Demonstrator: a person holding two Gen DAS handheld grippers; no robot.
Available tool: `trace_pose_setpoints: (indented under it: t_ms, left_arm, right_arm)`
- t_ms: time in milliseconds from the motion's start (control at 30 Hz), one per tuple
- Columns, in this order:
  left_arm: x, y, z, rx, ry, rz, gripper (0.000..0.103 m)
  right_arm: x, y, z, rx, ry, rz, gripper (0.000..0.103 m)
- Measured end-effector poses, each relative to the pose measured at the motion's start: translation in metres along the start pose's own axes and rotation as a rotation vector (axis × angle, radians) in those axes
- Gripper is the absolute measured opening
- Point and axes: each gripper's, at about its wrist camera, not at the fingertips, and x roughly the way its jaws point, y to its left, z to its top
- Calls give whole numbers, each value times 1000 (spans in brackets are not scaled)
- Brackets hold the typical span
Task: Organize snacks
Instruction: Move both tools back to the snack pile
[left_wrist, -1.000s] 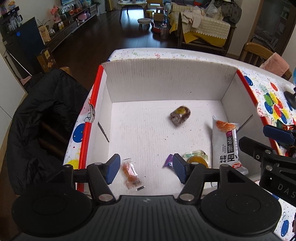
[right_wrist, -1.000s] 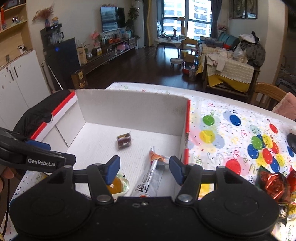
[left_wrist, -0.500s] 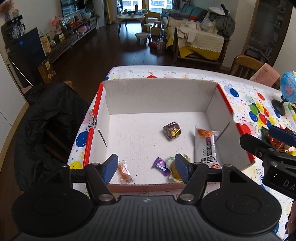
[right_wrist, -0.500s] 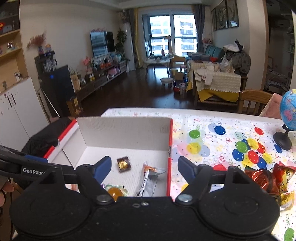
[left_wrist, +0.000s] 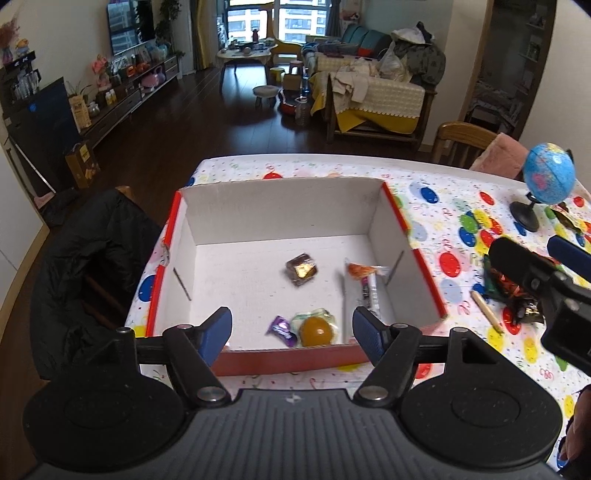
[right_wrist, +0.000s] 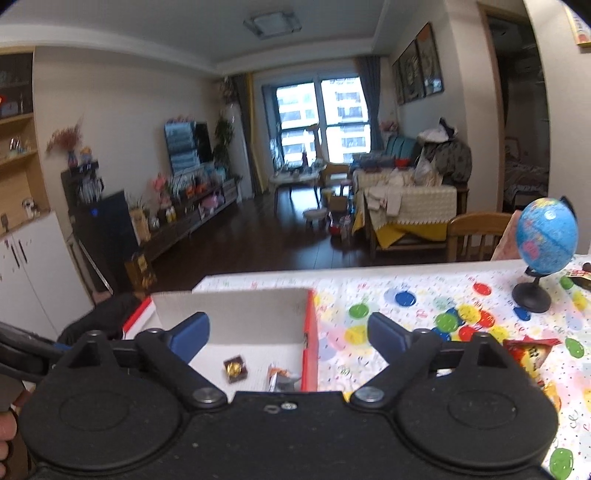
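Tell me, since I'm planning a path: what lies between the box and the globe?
Only bare balloon-print tablecloth between the box and the globe, in both wrist views.

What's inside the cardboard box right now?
Inside the cardboard box: a brown wrapped chocolate, a long white snack packet, a jelly cup and a purple candy. The left gripper and the box's near wall hide the near-left corner.

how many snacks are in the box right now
4 showing: brown square mid-floor, long packet by the right wall, purple candy and orange jelly cup near the front wall, which may hide more.
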Motion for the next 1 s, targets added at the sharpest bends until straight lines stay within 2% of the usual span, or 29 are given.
trace_pose_setpoints:
  t_ms: [433,500,733,800,1000]
  left_arm:
    - [-21,-51,-8,42,-47,-88,72]
    - [-22,-62,-10,54,-55,-109,78]
    - [-12,-103,-16,81,-51,-179,83]
    - [-8,-117,-18,90,-47,-203,86]
    - [3,-164,-23,135,-40,-260,89]
  right_arm:
    - [-36,-47,-3,134,-123,-52,97]
    - [-41,-57,-4,169,-126,-63,100]
    - [-59,-99,-15,251,-99,-153,103]
    - [-64,-110,-19,241,-84,-179,103]
    - [-83,-143,-35,218,-110,-293,103]
